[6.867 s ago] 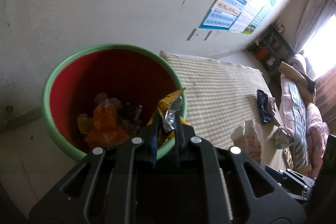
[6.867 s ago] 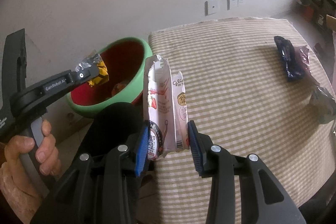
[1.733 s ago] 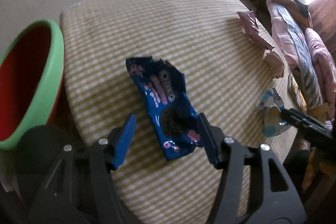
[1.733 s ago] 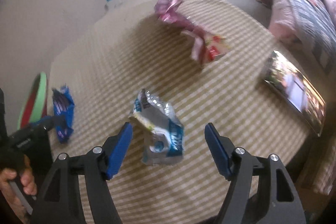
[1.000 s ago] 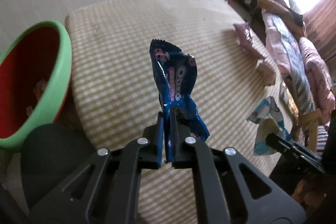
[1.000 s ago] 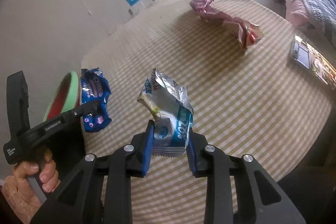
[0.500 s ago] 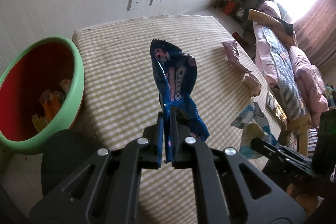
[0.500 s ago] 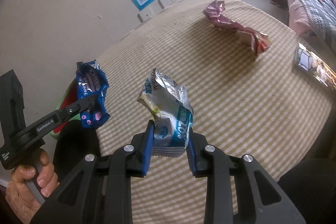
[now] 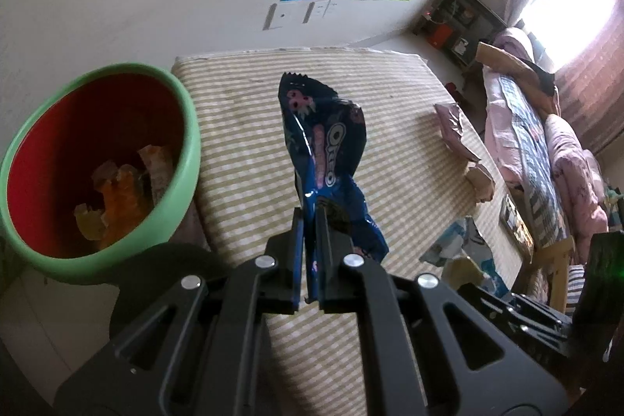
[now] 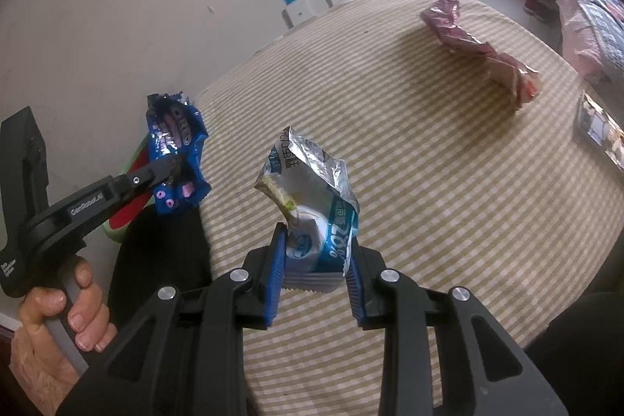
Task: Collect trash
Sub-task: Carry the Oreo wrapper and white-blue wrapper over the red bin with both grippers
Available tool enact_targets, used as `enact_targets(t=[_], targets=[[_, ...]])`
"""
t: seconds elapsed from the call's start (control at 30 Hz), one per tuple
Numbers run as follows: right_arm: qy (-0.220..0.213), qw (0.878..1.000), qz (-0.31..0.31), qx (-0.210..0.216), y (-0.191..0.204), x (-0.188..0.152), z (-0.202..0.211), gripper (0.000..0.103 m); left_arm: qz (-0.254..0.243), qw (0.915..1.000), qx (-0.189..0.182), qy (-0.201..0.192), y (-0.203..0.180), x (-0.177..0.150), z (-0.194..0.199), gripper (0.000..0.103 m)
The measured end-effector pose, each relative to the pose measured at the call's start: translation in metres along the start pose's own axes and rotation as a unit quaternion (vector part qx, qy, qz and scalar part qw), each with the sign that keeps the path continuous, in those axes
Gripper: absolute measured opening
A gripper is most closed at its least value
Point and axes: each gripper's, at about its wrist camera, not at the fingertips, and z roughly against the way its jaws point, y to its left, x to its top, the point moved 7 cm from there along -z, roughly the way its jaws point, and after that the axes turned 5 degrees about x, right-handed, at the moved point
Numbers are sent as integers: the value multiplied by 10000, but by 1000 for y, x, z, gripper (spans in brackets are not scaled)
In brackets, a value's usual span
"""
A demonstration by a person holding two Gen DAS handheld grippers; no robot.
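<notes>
- left claw (image 9: 309,221) clamps the blue oreo wrapper (image 9: 327,158) upright, beside the green bin (image 9: 187,158).
- right claw (image 10: 316,252) grips the silver-blue packet (image 10: 312,197) above the worktop (image 10: 448,182).

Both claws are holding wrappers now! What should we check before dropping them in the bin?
1. Left claw shut on the Oreo wrapper: ok.
2. Right claw shut on the silver-and-blue wrapper: ok.
3. Green bin has room: ok, trash only at its bottom.
4. Oreo wrapper over the bin opening: not ok, it is over the checked tablecloth.
5. Silver-and-blue wrapper over the bin: not ok, it is beside it over the table.
6. Table finished: not ok, the purple wrapper lies there.
</notes>
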Motion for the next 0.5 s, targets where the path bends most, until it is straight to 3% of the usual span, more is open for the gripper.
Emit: enact_targets(t=[0.5], targets=[[139, 9992, 362, 62, 30, 0, -10, 28, 318, 9994, 45, -82, 25, 5, 6, 5]])
